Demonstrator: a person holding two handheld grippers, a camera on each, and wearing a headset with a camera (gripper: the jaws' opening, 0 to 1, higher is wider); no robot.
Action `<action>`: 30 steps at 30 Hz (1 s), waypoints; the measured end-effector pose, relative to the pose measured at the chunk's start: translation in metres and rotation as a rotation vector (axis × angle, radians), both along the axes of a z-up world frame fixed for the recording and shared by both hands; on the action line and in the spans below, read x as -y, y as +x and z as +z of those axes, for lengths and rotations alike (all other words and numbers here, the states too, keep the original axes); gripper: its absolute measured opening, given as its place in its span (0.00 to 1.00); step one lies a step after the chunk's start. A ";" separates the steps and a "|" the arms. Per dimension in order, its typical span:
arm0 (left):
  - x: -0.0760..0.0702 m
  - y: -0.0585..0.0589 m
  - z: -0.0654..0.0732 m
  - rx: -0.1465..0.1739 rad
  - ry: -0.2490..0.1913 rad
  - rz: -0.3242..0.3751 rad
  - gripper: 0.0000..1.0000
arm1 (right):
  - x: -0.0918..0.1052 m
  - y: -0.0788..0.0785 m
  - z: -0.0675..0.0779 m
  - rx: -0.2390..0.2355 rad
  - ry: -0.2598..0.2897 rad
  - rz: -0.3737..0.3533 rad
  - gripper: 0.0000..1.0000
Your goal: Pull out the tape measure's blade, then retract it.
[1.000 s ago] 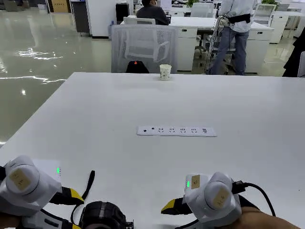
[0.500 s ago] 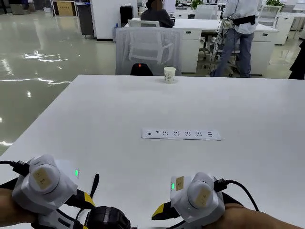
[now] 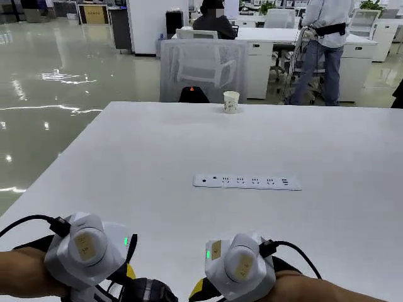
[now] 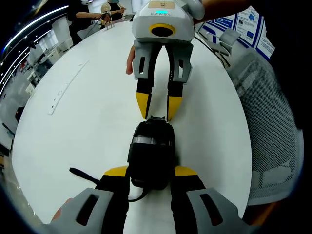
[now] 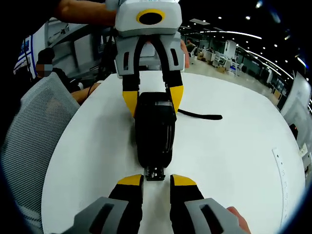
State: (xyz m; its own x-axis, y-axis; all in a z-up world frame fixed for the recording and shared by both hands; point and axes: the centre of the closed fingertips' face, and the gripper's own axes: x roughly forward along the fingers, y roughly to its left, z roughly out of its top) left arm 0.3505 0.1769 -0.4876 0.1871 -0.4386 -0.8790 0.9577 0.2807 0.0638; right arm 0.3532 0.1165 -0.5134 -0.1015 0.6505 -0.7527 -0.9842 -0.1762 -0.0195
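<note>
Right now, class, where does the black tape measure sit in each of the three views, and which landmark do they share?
Head view: tape measure at the bottom edge, left of centre, partly cut off.
Left gripper view: centre, clamped in the left gripper.
Right gripper view: centre, its near end at the right gripper.
Shared landmark: the white power strip.

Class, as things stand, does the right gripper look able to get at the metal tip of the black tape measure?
Probably yes: the right gripper has its fingers open right at the metal tip, nothing between, while the left gripper clamps the black tape measure steady.
</note>
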 end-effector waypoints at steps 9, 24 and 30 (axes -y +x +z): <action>0.001 0.000 -0.001 -0.005 0.012 -0.019 0.27 | -0.008 -0.002 -0.009 0.013 -0.039 0.028 0.13; 0.000 0.000 -0.002 -0.029 -0.006 -0.005 0.27 | -0.006 -0.003 -0.009 -0.021 -0.029 0.012 0.10; 0.000 0.001 -0.002 -0.029 -0.011 0.004 0.27 | -0.005 -0.003 -0.008 -0.021 -0.028 0.014 0.09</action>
